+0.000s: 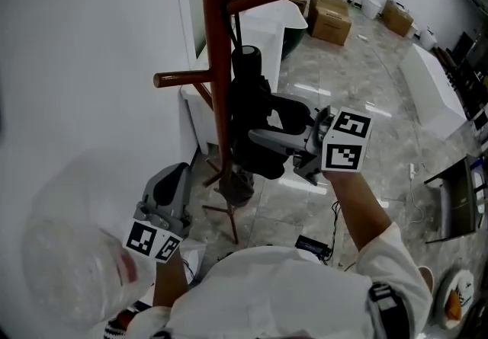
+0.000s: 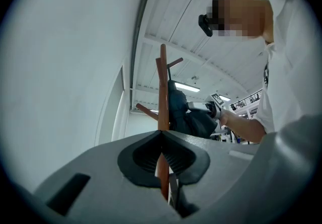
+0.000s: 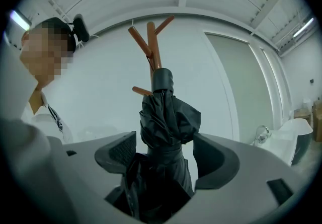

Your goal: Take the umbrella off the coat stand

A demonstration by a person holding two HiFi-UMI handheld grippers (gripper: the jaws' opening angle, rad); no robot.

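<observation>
- While the folded black umbrella hangs upright beside the coat stand pole, the right claw stands wide around its body, pads not pressing.
- Long axis vertical, crossing the jaws.
- Left claw closed, empty, lower, farther off.

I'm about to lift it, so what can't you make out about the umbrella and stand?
- What the umbrella hangs by: head view, hidden behind its folds and the stand.
- Umbrella's lower end: right gripper view, behind the right hand-held gripper body.
- Stand's top: head view, cut by the upper edge.
- Stand's feet: left gripper view, behind the left hand-held gripper.
</observation>
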